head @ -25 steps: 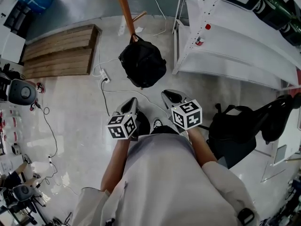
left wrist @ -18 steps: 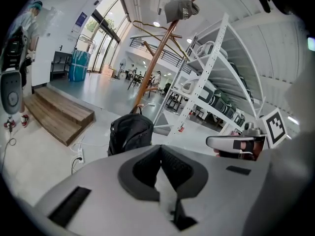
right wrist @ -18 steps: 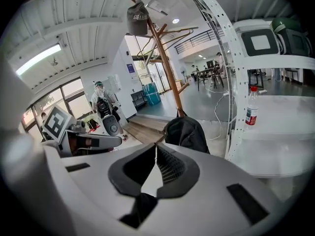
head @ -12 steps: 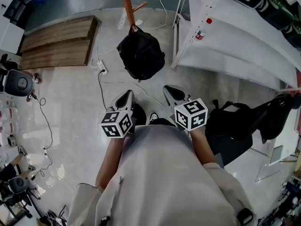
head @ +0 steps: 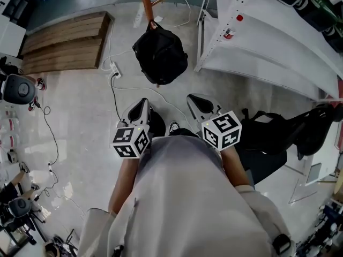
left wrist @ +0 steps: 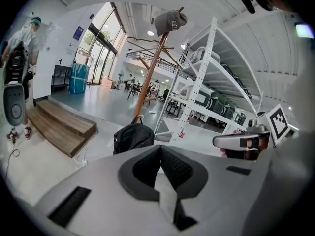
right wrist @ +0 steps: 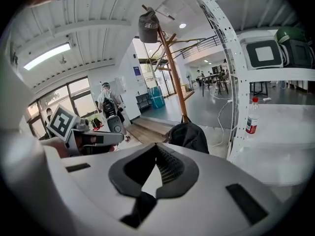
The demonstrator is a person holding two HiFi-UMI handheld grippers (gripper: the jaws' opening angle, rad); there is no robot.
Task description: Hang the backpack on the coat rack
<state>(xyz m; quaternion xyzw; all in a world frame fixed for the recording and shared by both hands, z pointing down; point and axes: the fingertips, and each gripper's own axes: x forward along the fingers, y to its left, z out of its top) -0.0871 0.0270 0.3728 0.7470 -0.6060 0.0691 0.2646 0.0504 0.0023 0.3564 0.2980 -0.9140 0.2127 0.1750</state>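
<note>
While both tools are held out in front of the person's chest, the left gripper (head: 140,108) has its jaws pressed fully together with nothing between them, as its own view confirms (left wrist: 160,154). The right gripper (head: 199,105) is closed in the same way and is also empty (right wrist: 156,154). They sit side by side, a little apart, each pointing forward and slightly down, with the marker cubes toward the person.

Straight ahead of the two tips, the black backpack (head: 159,55) is at the foot of the coat rack (head: 144,1), near the far edge of the floor in the head view. Its top handle touches the orange-brown pole. Both gripper views show the backpack low against that pole (left wrist: 133,137) (right wrist: 189,135), but I cannot tell whether its base rests on the floor or hangs clear. A grey cap (left wrist: 170,19) sits on top of the rack.

White shelving (head: 257,42) runs along the right edge of the floor, just beside the backpack. A wooden platform (head: 64,50) lies toward the far left corner. A white cable with a power strip (head: 113,74) trails across the floor between the platform and the backpack.
</note>
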